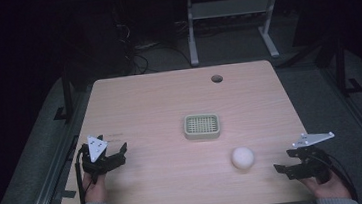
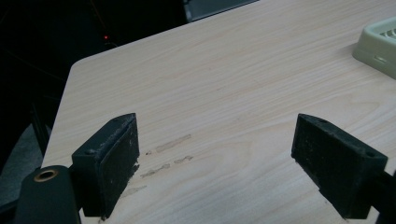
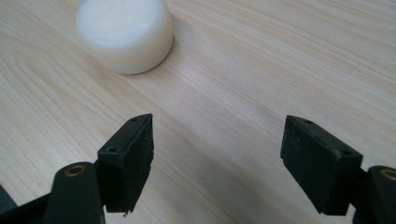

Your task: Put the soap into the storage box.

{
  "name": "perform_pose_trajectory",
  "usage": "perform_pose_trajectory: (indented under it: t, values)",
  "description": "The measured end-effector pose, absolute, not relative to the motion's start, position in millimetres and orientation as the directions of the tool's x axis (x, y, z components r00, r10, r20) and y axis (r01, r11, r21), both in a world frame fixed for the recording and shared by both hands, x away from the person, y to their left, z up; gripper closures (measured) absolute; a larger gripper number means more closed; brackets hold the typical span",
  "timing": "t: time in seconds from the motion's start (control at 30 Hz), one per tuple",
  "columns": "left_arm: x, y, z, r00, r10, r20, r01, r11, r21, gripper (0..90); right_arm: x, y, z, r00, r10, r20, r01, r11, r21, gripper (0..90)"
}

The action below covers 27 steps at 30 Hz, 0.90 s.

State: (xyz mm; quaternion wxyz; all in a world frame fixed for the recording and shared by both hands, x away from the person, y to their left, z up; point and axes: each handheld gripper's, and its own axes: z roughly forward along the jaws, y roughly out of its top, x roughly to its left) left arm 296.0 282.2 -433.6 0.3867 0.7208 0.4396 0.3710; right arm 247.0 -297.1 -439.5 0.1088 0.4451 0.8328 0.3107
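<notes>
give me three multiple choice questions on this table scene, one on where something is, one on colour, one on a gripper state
1. Where does the white round piece lie from the slotted tray?
A. nearer the person, toward the right hand-held gripper
B. inside the tray
C. by the hole at the table's far edge

2. What colour is the slotted tray?
A. red
B. pale green-cream
C. black

3. How does the right hand-held gripper stand?
A. shut on the round piece
B. shut on the tray
C. open, holding nothing

Answers:
1 A: the high view shows it on the table in front of the tray, apart from it.
2 B: its rim is pale in the high and left gripper views.
3 C: the right gripper view shows bare wood between wide-apart jaws.
</notes>
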Motion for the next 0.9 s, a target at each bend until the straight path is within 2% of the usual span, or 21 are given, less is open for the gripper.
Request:
perform_pose_trajectory:
  t: [0.27, 0.9]
  values:
    - [298, 282, -436, 0.351, 0.918, 0.187, 0.354, -0.314, 0.881, 14.8, 249, -290, -428, -0.608, 0.79, 0.078, 0.654, 0.441, 0.615, 23.6]
    - [299, 284, -436, 0.346, 0.922, 0.171, 0.358, -0.298, 0.885, 14.8, 266, -258, -408, -0.689, 0.722, 0.059, 0.636, 0.564, 0.527, 20.4]
